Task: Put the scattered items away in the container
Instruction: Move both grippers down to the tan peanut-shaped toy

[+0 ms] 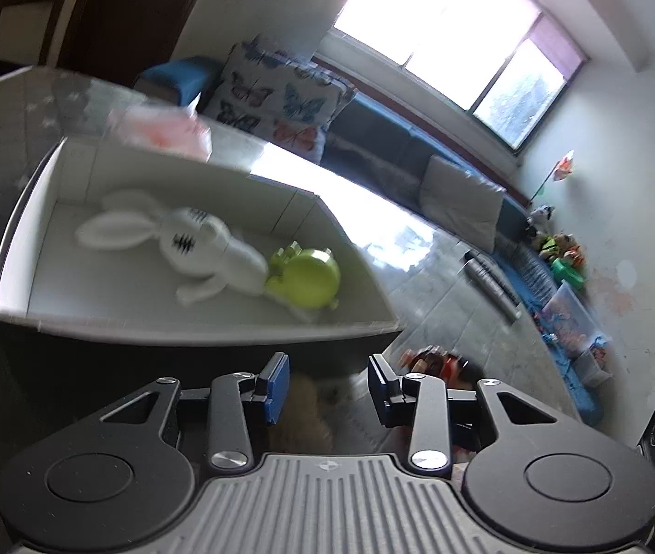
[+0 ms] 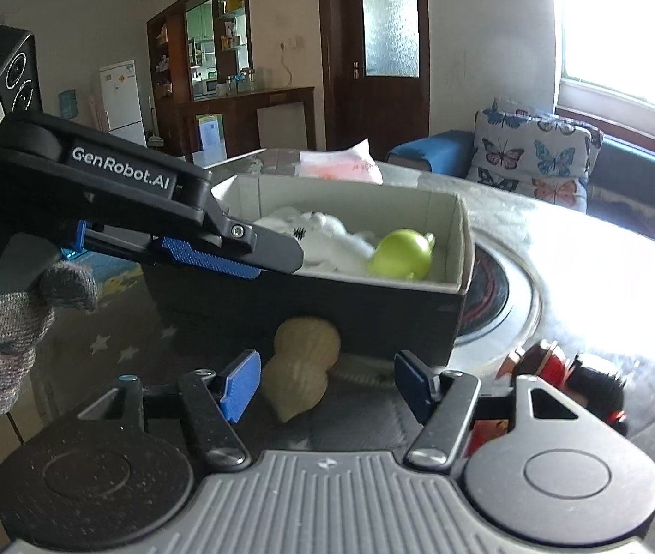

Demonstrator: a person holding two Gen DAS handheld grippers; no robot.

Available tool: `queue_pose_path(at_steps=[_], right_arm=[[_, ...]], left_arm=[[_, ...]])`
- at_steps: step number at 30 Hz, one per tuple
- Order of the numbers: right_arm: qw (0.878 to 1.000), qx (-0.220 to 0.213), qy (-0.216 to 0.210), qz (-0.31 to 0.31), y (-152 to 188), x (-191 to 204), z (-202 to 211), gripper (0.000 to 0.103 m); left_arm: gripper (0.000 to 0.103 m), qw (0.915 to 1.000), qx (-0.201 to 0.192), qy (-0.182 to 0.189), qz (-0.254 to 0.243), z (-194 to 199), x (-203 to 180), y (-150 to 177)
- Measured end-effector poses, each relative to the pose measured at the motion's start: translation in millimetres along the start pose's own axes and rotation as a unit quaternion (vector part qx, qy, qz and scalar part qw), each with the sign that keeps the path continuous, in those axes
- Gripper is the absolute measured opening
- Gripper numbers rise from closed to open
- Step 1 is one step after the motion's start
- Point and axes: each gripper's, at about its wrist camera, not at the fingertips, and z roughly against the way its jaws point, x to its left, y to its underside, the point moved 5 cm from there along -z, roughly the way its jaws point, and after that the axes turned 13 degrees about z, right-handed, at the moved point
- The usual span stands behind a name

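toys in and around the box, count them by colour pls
white: 1, plush rabbit in the box
lime green: 1, round toy in the box
tan: 1, peanut-shaped toy outside, against the box
red and black: 1, toy outside on the table
total: 4

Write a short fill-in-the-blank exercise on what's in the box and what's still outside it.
1. Inside the box, beside the white rabbit, lies a ___ toy.
2. The tan toy lies ___ the box.
3. The right gripper has its jaws ___.

Missing words: green; outside; open
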Motion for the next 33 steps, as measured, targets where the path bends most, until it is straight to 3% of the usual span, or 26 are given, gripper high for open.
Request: queue_pose_path(at_steps=[33], right_arm=[[0.999,0.033,-0.026,0.000,4.6,10.3,-49.9,0.063]], left_arm=[[0.040,0.9927,0.065,0.006,0.102,-31.0,34.8,12.5]])
